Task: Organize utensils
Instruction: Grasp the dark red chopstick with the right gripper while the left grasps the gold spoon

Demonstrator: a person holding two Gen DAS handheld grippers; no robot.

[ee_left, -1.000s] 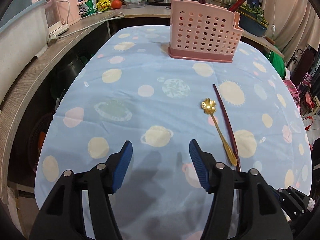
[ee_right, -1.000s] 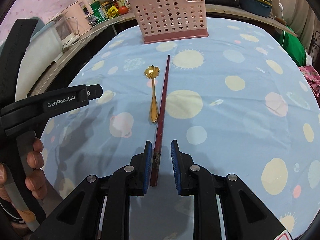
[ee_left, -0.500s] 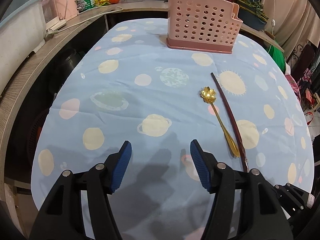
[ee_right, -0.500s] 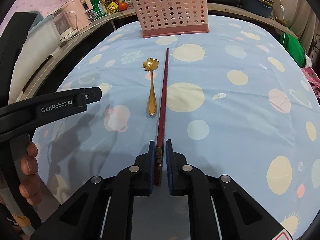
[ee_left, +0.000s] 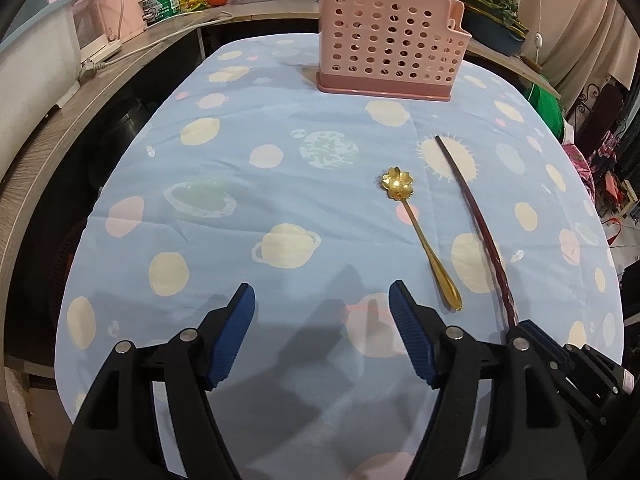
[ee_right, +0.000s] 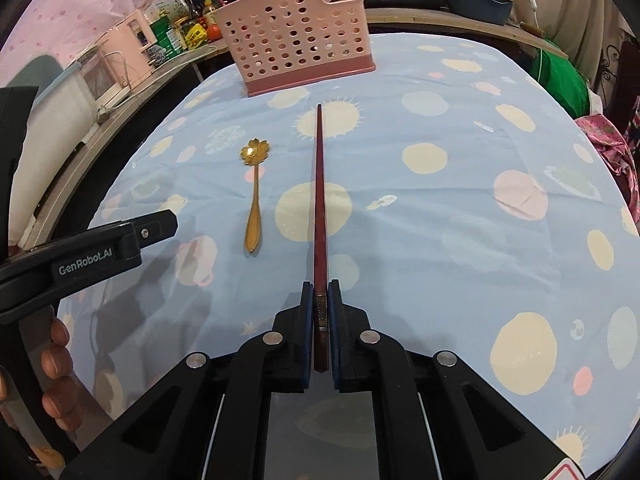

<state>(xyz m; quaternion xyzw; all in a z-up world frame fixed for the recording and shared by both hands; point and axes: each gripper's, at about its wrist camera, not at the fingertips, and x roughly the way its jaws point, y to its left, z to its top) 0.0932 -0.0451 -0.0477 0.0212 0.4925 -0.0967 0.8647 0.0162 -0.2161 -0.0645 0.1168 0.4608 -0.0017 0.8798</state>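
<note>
At the bottom centre of its view, the right tool (ee_right: 320, 300) pinches the thick end of a slim dark-red chopstick (ee_right: 319, 200) pointing up-frame toward the perforated pink plastic basket (ee_right: 298, 36), a gold flower-bowled spoon (ee_right: 253, 196) lying left on the blue dotted desk (ee_right: 460, 240), while the left tool (ee_left: 322, 300), jaws just widened, holds nothing.

I see a matt, faintly creased cloth (ee_left: 248, 216) over the counter and a shiny gold metal spoon (ee_left: 420, 232) lying on it. The dark red chopstick (ee_right: 320, 200) looks smoothly lacquered; at the far edge, the perforated pink basket (ee_left: 390, 52) is dull plastic.
</note>
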